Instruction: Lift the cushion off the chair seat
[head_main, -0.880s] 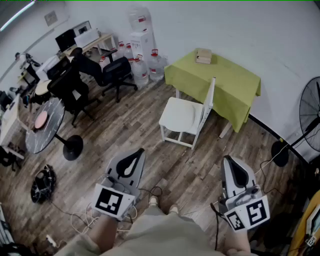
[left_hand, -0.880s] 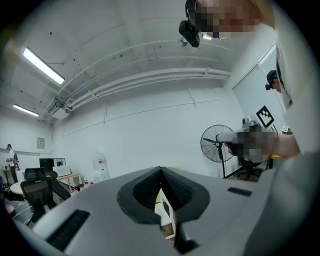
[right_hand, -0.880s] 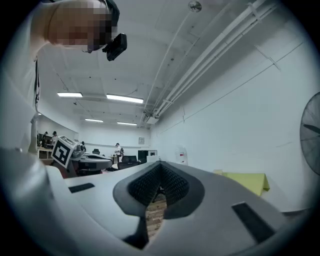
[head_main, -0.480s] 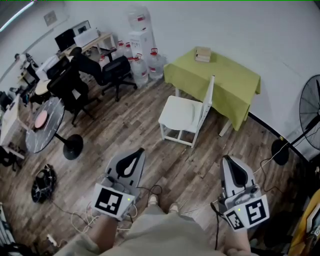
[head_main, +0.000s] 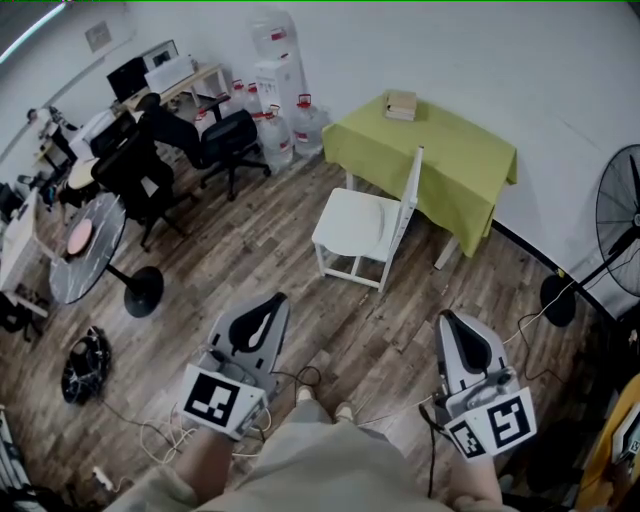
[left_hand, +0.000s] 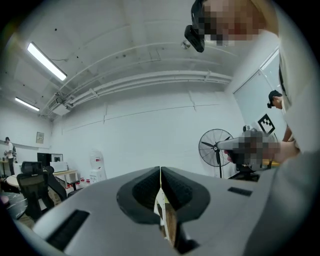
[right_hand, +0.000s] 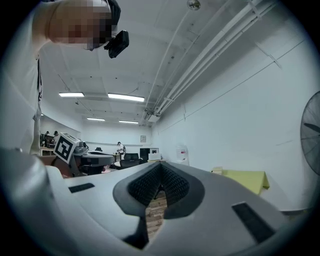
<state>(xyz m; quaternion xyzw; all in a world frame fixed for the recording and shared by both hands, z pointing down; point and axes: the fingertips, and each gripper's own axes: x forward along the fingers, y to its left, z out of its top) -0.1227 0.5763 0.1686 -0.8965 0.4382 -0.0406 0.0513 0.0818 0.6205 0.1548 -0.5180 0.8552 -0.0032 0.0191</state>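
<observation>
Both claws are pressed together and hold nothing. The left claw (left_hand: 160, 172) shows its 2 ribbed black pads meeting along 1 thin seam. The right claw (right_hand: 161, 170) is closed the same way, with only plank floor (head_main: 250, 250) visible under its tips.

The cushion (head_main: 348, 222) lies flat on the seat of the white chair (head_main: 408, 205). It is well ahead of both claws, roughly between the lines they point along, and out of reach from here.

It looks like a thin, pale pad with rounded corners, hard to tell from the seat by colour. I judge it light, soft and limp, not fragile, and likely to sag if pinched at 1 corner. The near edge, overhanging the seat front, seems the best hold. The claws could take 1 corner each, once they are spread.

The chair looks hard and smooth-painted, and may be light enough to shift. Just beyond it stands a table under a lime-green cloth (head_main: 450, 160). The claw shells are smooth grey plastic.
</observation>
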